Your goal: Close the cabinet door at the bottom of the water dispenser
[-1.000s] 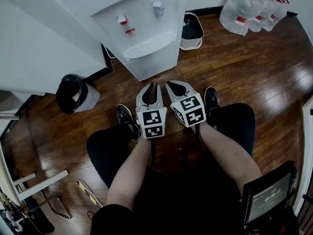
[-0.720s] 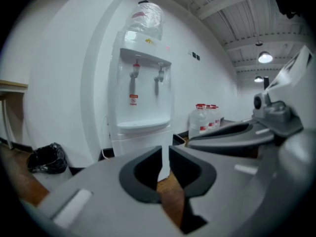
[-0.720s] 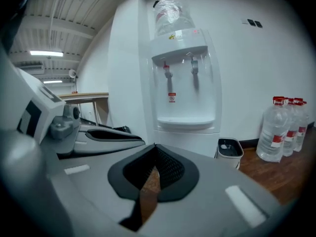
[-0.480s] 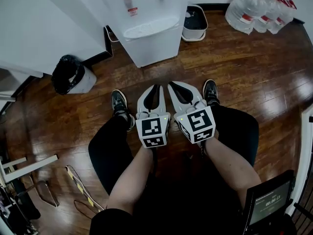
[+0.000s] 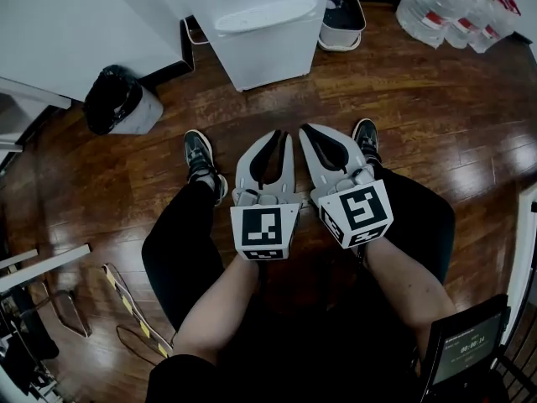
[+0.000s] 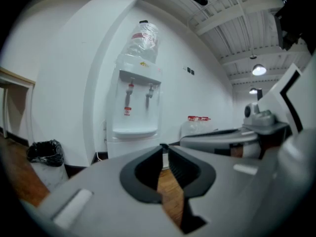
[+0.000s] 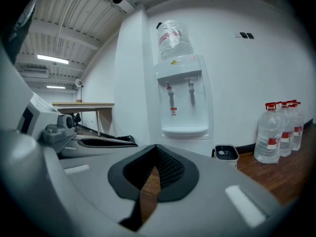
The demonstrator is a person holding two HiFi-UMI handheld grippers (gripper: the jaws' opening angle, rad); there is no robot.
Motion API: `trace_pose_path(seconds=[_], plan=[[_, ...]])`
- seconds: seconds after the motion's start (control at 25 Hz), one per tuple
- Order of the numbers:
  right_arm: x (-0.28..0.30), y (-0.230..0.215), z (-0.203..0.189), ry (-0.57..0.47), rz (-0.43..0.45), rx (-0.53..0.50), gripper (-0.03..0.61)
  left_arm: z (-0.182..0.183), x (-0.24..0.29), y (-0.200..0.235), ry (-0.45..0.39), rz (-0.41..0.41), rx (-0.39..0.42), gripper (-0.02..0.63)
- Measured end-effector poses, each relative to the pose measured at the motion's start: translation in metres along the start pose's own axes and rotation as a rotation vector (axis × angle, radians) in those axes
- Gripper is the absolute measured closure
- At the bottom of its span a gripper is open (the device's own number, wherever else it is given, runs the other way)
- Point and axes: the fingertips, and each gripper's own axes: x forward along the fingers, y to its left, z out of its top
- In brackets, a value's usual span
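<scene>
The white water dispenser (image 5: 267,23) stands against the wall at the top of the head view. Its bottom cabinet door (image 5: 268,57) lies flush with the body, with no gap showing. Both grippers hover over the person's knees, side by side, well short of the dispenser and pointing at it. My left gripper (image 5: 282,135) has a thin slit between its tips with nothing in it, and the left gripper view shows that slit (image 6: 164,148) too. My right gripper (image 5: 305,129) is shut and empty, its tips meeting (image 7: 156,147). A clear bottle (image 7: 174,38) sits on top of the dispenser (image 7: 181,107).
A bin with a black bag (image 5: 117,101) stands left of the dispenser, and a small white bin (image 5: 342,15) stands at its right. Several large water bottles (image 5: 457,7) stand at the far right. The person's shoes (image 5: 200,162) rest on the wooden floor. A screen (image 5: 466,347) is at the lower right.
Both grippers have drawn back from the dispenser towards the person and risen nearer the camera. The head view has tipped down, so the dispenser now sits at the top edge.
</scene>
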Motion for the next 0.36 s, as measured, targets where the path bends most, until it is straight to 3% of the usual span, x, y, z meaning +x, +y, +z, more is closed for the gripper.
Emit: trace_pose_path(seconds=[0.36], plan=[[0.008,0.001,0.008,-0.031,0.004,-0.017,0.574,0.024,0.003,0.005,-0.045,-0.025,-0.048,0.568]])
